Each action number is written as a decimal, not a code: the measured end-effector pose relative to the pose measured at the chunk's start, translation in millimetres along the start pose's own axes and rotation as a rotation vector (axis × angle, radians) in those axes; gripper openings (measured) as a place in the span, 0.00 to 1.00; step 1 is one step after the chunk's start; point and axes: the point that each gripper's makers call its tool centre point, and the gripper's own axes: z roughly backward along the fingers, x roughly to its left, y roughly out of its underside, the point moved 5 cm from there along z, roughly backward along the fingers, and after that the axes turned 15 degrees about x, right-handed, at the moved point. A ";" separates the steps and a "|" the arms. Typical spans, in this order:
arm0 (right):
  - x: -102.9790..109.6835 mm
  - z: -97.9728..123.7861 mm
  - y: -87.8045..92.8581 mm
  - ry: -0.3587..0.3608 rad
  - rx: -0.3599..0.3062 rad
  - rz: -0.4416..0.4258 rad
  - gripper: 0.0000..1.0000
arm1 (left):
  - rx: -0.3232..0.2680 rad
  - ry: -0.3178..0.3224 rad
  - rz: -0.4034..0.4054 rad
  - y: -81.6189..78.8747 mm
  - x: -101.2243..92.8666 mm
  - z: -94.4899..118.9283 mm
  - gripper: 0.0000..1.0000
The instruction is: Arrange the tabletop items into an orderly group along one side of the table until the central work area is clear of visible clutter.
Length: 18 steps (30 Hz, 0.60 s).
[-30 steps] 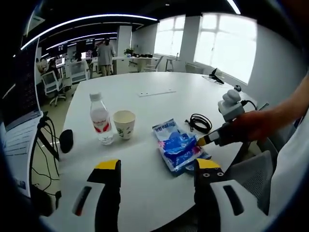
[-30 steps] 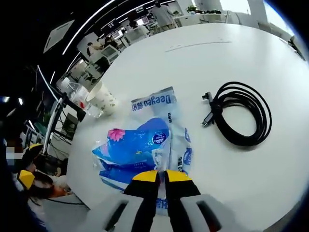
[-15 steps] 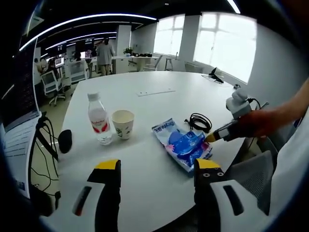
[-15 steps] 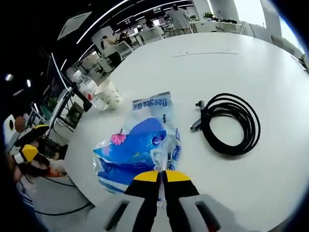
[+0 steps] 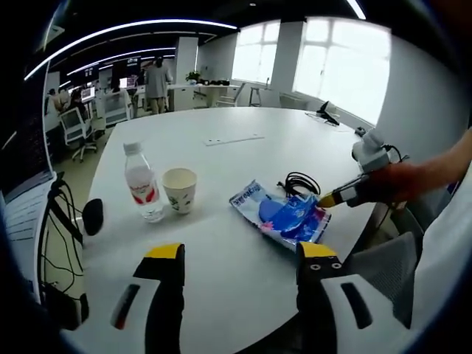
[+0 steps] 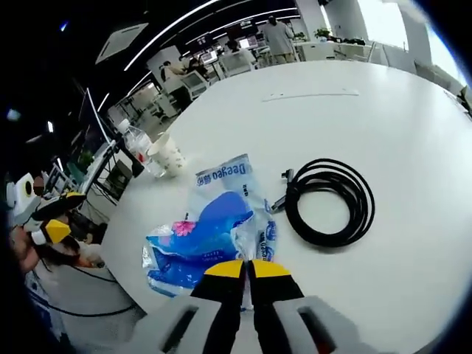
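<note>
Tabletop stock, left gripper view: my left gripper hangs over the near edge of the round white table, jaws spread wide with nothing between them, I judge kept free for the next pickup. Water bottle, clear ribbed plastic with a white cap and red label, stands upright just beside a paper cup, tapered, cream with a faint printed pattern; the pair already reads as a small group toward one side. Blue tissue pack, soft crinkly film, lies tilted up at its far corner where my right gripper has it pinched, a hand behind it. Black cable, a loose round coil, lies just beyond the pack. Right gripper view: my right gripper has its yellow-tipped jaws closed together on the clear film edge of the tissue pack, a grip at the seam that lets me drag the limp pack flat across the smooth surface. Cable, glossy, plug end toward the pack, lies close beside it. Bottle and cup stand well apart, up the table. My left gripper shows at the edge.
</note>
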 end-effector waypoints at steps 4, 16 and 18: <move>-6.0 4.7 0.2 0.013 -0.005 0.040 0.00 | 0.002 -0.002 0.000 -2.3 -2.4 -0.8 0.61; -40.8 19.7 -1.4 0.055 -0.042 0.041 0.00 | 0.009 -0.006 0.002 -3.3 -11.5 -2.3 0.61; -49.2 23.5 -4.2 0.061 -0.053 0.025 0.00 | 0.010 -0.007 0.002 -2.6 -11.1 -2.5 0.61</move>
